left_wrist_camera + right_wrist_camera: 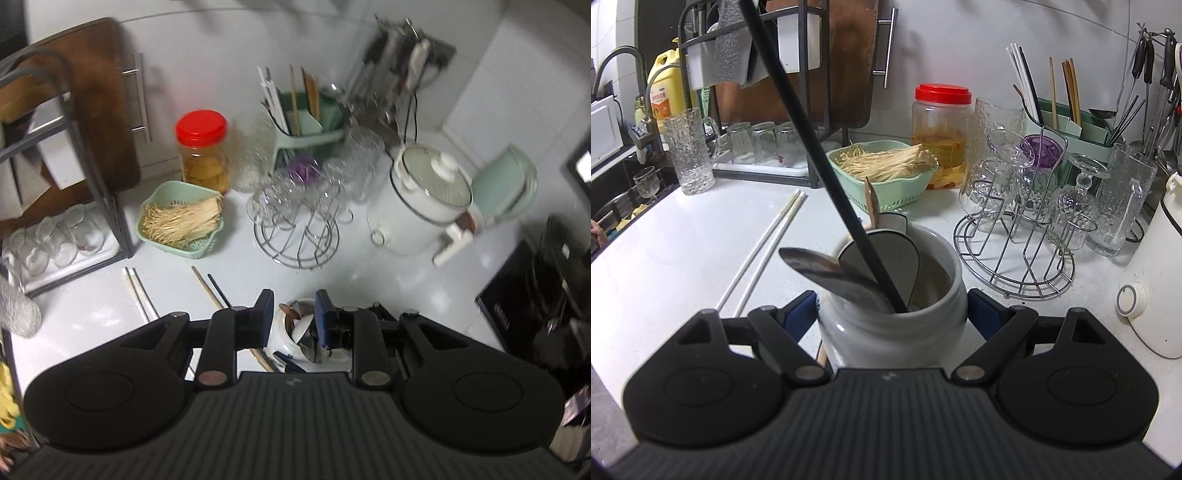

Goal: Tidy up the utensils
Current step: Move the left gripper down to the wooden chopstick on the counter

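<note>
Left wrist view: white jar [295, 339] sits bottom centre beneath the left gripper [291, 317], jaws parted, clasping nothing; loose chopsticks [138, 293] lie lower left, glass rack [297, 225] and green basket [181, 219] beyond. Right wrist view: right gripper [892, 314] clamps the jar [890, 328] at both sides; black chopstick [827, 173], spoons [827, 275] stand inside. White chopsticks [764, 254] lie left on bare counter [676, 258]; glass rack [1015, 251] stands close on the right.

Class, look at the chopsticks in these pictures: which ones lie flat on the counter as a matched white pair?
The white pair lying side by side on the counter, left of the white jar; the other chopsticks stand upright in the green holder.
</note>
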Available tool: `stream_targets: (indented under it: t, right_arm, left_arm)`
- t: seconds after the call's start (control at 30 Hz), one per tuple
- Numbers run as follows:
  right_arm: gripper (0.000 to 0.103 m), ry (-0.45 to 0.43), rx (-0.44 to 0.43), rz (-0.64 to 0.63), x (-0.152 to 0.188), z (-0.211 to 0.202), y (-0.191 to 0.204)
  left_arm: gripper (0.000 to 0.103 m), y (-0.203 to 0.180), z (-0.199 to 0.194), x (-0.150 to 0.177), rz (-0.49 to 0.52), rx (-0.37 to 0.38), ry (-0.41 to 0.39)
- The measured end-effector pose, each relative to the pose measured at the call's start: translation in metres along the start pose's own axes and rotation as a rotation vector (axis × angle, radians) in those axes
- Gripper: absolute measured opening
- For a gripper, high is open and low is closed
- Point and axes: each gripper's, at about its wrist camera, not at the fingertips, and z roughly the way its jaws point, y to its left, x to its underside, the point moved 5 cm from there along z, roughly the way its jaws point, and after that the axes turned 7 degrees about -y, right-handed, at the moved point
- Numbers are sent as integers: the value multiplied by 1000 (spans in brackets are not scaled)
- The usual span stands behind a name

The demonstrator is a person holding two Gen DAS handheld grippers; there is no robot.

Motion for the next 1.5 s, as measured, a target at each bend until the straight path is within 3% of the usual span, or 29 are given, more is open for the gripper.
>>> stream_targets:
  t: [0.27, 0.53, 0.8, 0.93, 1.13, 1.3, 1.5]
  right_arm:
    - [89, 19, 9, 4, -1, 0, -1]
    - [89, 28, 28, 20, -1, -2, -3]
    - [89, 53, 57, 38, 2, -8, -14]
    - [89, 73, 56, 39, 3, -10, -20]
    - [89, 83, 55, 26, 3, -10, -20]
    - [89, 94, 52, 22, 1, -8, -20]
    - [89, 108, 63, 28, 1, -7, -20]
  left_arm:
    - [28, 44, -6, 31, -146, -23, -40]
    - [28, 76, 28, 65, -244, -36, -22]
    - [28, 111, 68, 98, -393, 6, -27]
    - [28, 133, 93, 119, -545, 66, -25]
    - [28, 153, 145, 155, -737, 145, 32]
    - [28, 154, 179, 163, -797, 163, 73]
    - [28, 151, 212, 154, -828, 118, 143]
